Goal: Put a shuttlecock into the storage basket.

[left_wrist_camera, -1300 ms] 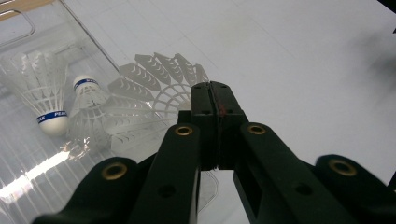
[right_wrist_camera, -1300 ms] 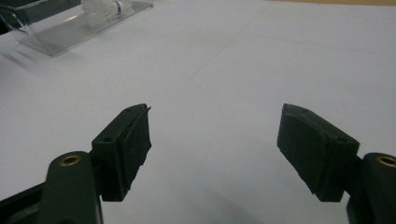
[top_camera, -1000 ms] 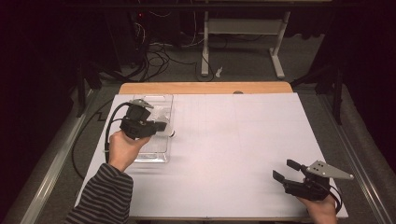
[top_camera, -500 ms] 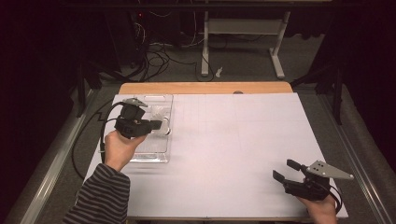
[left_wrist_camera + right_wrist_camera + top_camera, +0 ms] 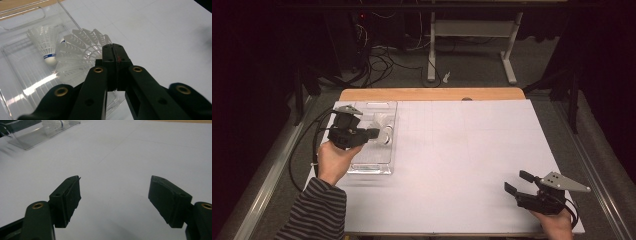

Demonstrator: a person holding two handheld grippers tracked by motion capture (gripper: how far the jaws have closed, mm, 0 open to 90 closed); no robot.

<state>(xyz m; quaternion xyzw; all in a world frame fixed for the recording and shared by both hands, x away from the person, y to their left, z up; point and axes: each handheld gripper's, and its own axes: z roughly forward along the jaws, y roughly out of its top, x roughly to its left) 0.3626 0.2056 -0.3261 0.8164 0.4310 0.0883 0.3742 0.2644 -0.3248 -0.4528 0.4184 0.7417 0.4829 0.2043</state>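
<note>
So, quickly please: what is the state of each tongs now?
Left tongs: closed on the edge of a shuttlecock.
Right tongs: open, empty.

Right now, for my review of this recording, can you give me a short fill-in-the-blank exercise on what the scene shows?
1. The left gripper has its jaws ____.
2. The right gripper has its jaws ____, with nothing between them.
3. The two white shuttlecocks lie in a clear plastic ____.
4. The number of shuttlecocks in the tray is ____.

Missing words: shut; open; tray; two
</note>
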